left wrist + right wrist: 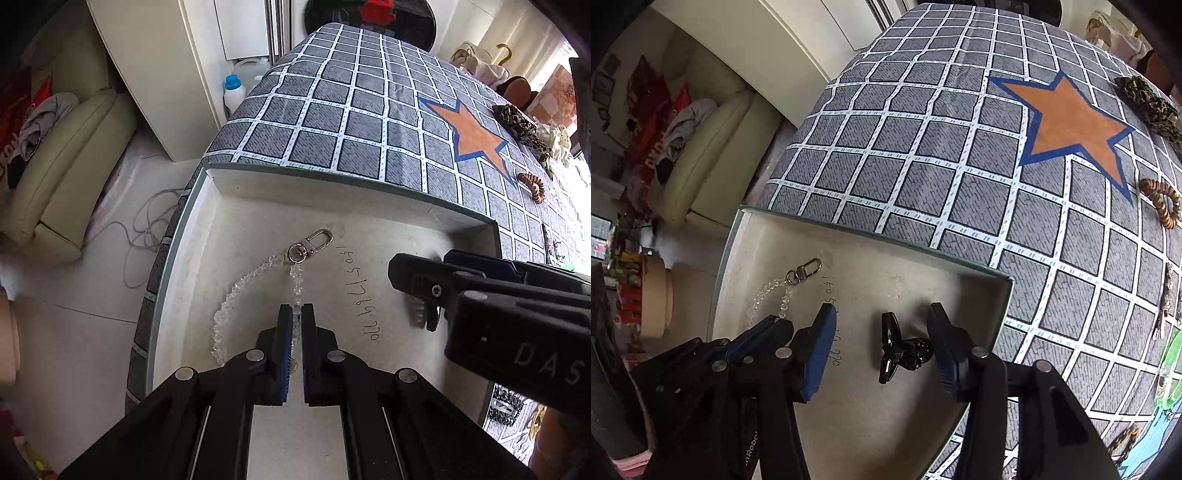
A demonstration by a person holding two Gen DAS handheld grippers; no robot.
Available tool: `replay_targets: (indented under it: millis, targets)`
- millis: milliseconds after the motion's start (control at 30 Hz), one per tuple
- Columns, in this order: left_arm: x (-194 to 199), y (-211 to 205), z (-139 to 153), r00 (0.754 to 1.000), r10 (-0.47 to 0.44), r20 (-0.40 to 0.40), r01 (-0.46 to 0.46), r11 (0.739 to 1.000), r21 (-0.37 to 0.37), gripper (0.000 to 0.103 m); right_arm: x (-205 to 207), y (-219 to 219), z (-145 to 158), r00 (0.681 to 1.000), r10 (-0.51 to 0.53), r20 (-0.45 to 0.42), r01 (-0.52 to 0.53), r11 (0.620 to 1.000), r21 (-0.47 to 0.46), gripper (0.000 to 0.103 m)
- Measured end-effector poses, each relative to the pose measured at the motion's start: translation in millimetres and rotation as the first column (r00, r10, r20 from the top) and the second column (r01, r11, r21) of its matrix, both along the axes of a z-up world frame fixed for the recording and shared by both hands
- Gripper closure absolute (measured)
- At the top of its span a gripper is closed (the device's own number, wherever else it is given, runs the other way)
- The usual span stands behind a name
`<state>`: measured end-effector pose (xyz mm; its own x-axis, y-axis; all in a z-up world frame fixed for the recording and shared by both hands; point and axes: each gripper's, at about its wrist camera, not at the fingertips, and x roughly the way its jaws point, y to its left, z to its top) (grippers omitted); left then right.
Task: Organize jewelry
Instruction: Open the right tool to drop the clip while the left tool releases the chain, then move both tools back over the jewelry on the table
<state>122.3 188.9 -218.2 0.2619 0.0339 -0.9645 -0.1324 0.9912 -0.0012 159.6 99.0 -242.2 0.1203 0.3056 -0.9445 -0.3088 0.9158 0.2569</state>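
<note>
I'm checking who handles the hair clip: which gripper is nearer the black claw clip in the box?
Right. The right gripper is open, its fingers either side of the black claw clip in the box. The left gripper is off beside it, shut on the clear bead chain.

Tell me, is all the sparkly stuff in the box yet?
Not yet. Done: a black hair clip lies loose in the box, between the open right gripper fingers. In hand: the left gripper is shut on the crystal bead chain, whose clasp end rests on the box floor. Left: the brown coil hair tie and leopard scrunchie sit out on the checked cloth.
</note>
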Motion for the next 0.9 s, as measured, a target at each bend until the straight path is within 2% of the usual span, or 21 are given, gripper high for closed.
replay_targets:
  millis: [267,500,533,567,600,633,667,833,900]
  targets:
    - [-3.6,0.4,2.2,1.0,0.005,-0.004,-0.005,1.0,0.007,0.092,5.0,-14.3,22.0,0.999,-0.033,0.006,0.032,0.993,0.113,0.033]
    - [-4.0,-2.7,3.0,1.0,-0.006,-0.02,0.006,1.0,0.003,0.092,-0.2,-38.1,53.7,0.997,-0.071,0.042,0.064,0.984,0.166,0.026]
    - [-4.1,-3.2,3.2,1.0,-0.007,-0.022,0.007,1.0,0.006,0.088,-2.6,-40.9,56.8,0.996,-0.076,0.046,0.068,0.983,0.169,0.026]
    - [-4.1,-3.7,3.2,1.0,-0.008,-0.028,0.008,1.0,0.008,0.048,-4.0,-43.8,59.8,0.995,-0.082,0.049,0.073,0.982,0.172,0.026]
    - [-4.8,-3.1,4.0,1.0,0.001,-0.029,0.0,1.0,0.009,0.02,-5.4,-47.4,62.5,0.995,-0.088,0.051,0.078,0.981,0.175,0.026]
    - [-7.9,-1.8,8.7,1.0,0.019,0.001,-0.019,1.0,0.022,0.0,-7.2,-50.2,64.5,0.994,-0.093,0.053,0.083,0.98,0.179,0.026]
    - [-10.1,-2.4,14.7,0.999,0.023,0.039,-0.025,0.999,0.041,0.0,-8.6,-53.4,66.3,0.994,-0.1,0.054,0.089,0.98,0.179,0.026]
    - [-9.1,-8.6,20.1,0.999,-0.001,0.036,0.0,0.999,0.044,0.0,-15.5,-70.0,70.9,0.988,-0.141,0.057,0.129,0.976,0.178,0.026]
    - [-10.4,-11.3,23.9,0.999,-0.009,0.045,0.006,0.998,0.056,0.0,-18.5,-75.9,72.3,0.985,-0.157,0.065,0.144,0.975,0.169,0.022]
